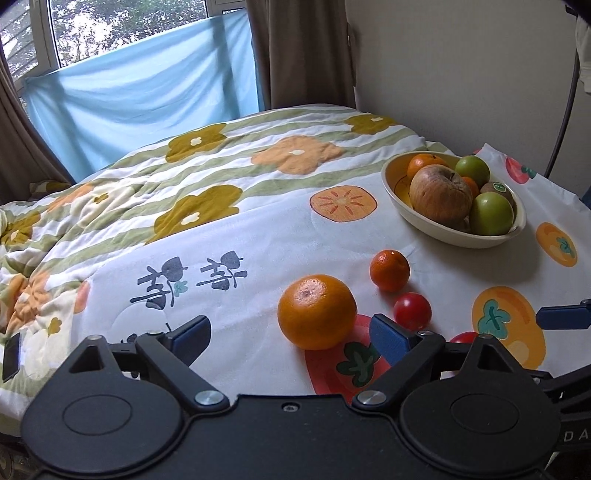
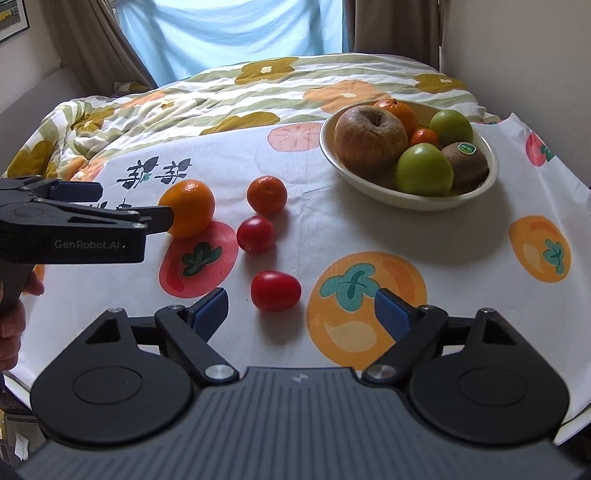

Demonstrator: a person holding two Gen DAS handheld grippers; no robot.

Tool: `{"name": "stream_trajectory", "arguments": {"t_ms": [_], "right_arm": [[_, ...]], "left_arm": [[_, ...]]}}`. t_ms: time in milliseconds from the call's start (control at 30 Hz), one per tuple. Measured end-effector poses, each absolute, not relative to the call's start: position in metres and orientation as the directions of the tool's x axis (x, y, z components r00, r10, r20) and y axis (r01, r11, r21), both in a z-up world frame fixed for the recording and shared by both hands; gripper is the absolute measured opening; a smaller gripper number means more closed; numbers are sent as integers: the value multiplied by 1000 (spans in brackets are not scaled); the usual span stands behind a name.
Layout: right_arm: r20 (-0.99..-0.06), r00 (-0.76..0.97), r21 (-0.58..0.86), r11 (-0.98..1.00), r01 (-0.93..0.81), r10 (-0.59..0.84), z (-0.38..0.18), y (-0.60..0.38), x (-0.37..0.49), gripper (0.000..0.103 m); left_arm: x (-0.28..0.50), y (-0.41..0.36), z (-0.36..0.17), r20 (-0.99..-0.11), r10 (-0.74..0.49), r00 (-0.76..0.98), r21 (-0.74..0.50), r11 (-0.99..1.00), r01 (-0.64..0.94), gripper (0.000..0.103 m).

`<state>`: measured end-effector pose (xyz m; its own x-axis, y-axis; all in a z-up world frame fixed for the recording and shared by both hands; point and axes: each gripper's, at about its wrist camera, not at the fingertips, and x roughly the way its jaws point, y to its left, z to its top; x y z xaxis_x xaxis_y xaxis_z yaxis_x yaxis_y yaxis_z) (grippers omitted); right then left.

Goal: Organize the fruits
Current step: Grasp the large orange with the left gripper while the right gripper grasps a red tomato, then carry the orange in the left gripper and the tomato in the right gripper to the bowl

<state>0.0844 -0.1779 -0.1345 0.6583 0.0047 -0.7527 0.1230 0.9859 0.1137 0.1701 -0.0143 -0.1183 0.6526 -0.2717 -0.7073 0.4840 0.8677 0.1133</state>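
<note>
Two glossy oval tomatoes (image 2: 276,290), dimpled orange (image 2: 188,207)

On the cloth (image 2: 461,240), the bowl (image 2: 476,192) of fruit sits far right, with the orange (image 2: 192,206), mandarin (image 2: 266,195) and two tomatoes (image 2: 255,234) (image 2: 275,290) loose to its left.

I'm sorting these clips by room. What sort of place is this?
Most likely a bedroom at home: the fruit bowl sits on a cloth over a bed with a rumpled floral quilt, beside a curtained window.
</note>
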Motion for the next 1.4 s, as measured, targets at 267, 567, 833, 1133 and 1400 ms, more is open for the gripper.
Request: {"name": "stream_trajectory", "arguments": {"t_ms": [267,567,833,1133,1400], "right_arm": [[-771,637,117,981,152,-7,-150,-169,92,86],[-776,630,120,981,155,-5,-157,-165,98,78],[-772,636,116,983,142,-1,-157,-163,101,68],[-767,642,106,986,126,0,-157,-161,104,61],[-760,650,103,989,110,7,-156,-159,108,51]], "left_arm": [[192,-25,-138,-735,-310,603,76,846,527,87],[204,-28,-150,-755,-322,572,43,845,533,74],[199,-29,-150,-756,-324,569,47,841,540,63],[183,-16,-151,-756,-274,595,96,852,515,63],[169,-5,-150,-758,-241,605,108,870,482,63]]}}
